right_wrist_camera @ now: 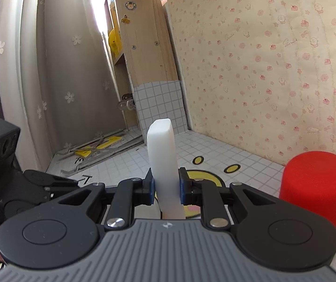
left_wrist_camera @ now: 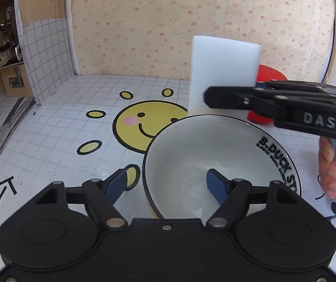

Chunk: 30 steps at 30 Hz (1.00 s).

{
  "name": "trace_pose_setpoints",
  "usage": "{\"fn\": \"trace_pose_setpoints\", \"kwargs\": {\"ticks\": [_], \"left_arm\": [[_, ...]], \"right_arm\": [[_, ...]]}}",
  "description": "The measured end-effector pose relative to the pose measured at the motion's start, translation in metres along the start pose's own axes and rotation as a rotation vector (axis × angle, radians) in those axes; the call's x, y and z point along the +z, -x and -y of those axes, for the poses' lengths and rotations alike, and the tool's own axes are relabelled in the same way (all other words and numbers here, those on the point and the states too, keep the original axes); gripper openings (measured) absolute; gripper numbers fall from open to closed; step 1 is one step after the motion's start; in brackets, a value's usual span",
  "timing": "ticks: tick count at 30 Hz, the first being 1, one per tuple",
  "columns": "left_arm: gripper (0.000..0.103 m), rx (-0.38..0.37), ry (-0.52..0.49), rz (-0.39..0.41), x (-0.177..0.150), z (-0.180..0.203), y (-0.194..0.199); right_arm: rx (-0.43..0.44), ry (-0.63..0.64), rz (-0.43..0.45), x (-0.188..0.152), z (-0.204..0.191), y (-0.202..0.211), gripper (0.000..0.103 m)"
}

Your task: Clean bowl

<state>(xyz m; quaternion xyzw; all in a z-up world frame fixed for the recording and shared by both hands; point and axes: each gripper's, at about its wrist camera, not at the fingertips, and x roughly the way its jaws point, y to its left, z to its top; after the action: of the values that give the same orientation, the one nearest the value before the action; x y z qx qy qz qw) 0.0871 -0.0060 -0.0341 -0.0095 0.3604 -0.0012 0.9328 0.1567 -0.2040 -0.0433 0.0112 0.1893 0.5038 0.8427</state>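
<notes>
The white bowl (left_wrist_camera: 214,162) sits on the tiled surface (left_wrist_camera: 57,127), right beside a big yellow smiley face (left_wrist_camera: 142,127) printed on it. The bowl has a thin black rim and black letters inside. It looks empty, with a shiny wet patch at the bottom.

The left gripper (left_wrist_camera: 168,185) hangs low over the near edge of the bowl. Its jaws are partly apart, one blue pad outside the bowl's wall and one inside. The pads do not seem to press on the wall yet, so it holds nothing.

The right gripper (right_wrist_camera: 166,188) is pinched tight on a white sponge block (right_wrist_camera: 164,164). The sponge stands up tall between the jaws, above the far rim of the bowl. A hand (left_wrist_camera: 332,169) grips the handle of this gripper. A red cup (right_wrist_camera: 315,185) stands behind, near the wall with the pink pattern.

The bowl looks like china, so it is probably hard, smooth and a bit heavy. It can slip when wet and can break if it falls. The best place to hold it is the rim wall, one pad in and one pad out, squeezed firmly but not too hard. The sponge is soft and light. It squashes where the jaws pinch it, so the free end is the part to rub inside the bowl.
</notes>
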Motion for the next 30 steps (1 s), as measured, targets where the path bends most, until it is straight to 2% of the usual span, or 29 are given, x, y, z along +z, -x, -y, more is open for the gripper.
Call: {"fn": "trace_pose_setpoints", "kwargs": {"ticks": [4,6,8,12,17,30], "left_arm": [[0.06,-0.03,0.0,0.003,0.0,0.0,0.002],[0.049,-0.04,-0.002,0.007,0.0,0.001,0.003],[0.045,-0.044,-0.008,0.01,0.0,0.004,0.004],[0.045,-0.036,0.007,0.014,-0.001,0.006,0.005],[0.045,-0.031,0.042,0.016,-0.001,0.004,0.005],[0.045,0.022,0.109,0.042,0.007,0.002,0.001]], "right_arm": [[0.01,0.004,0.0,0.001,0.002,0.013,0.021],[0.009,0.004,0.003,0.001,0.002,0.016,0.021],[0.011,0.001,0.007,0.001,0.002,0.017,0.021],[0.012,-0.011,0.024,0.002,0.0,0.006,0.022],[0.006,-0.004,-0.002,-0.001,-0.002,-0.009,0.022],[-0.014,0.01,-0.01,-0.003,-0.001,0.018,0.022]]}}
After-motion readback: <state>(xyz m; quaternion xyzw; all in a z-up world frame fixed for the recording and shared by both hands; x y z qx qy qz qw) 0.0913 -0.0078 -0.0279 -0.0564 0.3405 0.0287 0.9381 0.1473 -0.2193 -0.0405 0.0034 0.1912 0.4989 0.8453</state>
